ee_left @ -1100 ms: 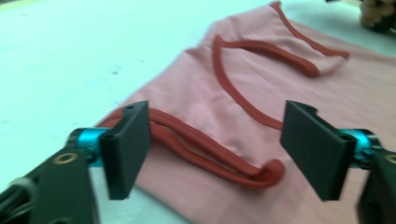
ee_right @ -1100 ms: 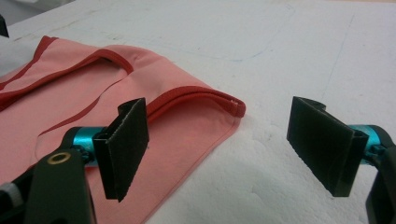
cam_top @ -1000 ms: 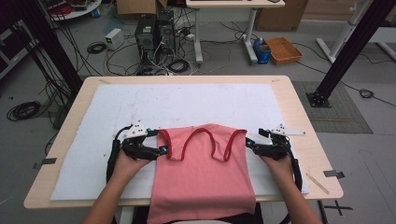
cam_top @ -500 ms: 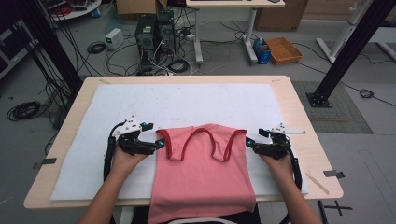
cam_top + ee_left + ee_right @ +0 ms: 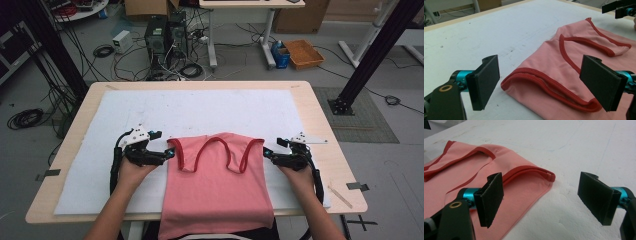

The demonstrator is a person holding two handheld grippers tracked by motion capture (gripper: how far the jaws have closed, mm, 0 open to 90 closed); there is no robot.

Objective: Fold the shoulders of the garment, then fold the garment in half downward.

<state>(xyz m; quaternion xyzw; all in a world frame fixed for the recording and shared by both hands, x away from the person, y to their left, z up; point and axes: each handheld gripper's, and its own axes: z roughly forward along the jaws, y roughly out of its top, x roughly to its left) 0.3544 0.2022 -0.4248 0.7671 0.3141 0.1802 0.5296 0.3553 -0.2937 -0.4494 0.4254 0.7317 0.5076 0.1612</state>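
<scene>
A pink tank top (image 5: 215, 185) with red trim lies flat on the white mat (image 5: 200, 110), its hem hanging over the table's near edge. My left gripper (image 5: 169, 153) is open at the top's left shoulder. In the left gripper view the red-edged armhole (image 5: 554, 85) lies between the spread jaws of that gripper (image 5: 540, 70). My right gripper (image 5: 266, 153) is open at the right shoulder. In the right gripper view, the top's corner (image 5: 549, 176) sits just ahead of the gap in that gripper (image 5: 544, 192). Neither gripper holds anything.
The wooden table (image 5: 320, 115) shows bare around the mat. A thin stick (image 5: 340, 195) lies near its right front corner. Behind the table, on the floor, are computer towers (image 5: 165, 35), loose cables, an orange bin (image 5: 303, 52) and a black frame post (image 5: 370, 55).
The left gripper has drawn slightly to the left and away from me, off the top's left edge. The right gripper and the top have hardly moved.
</scene>
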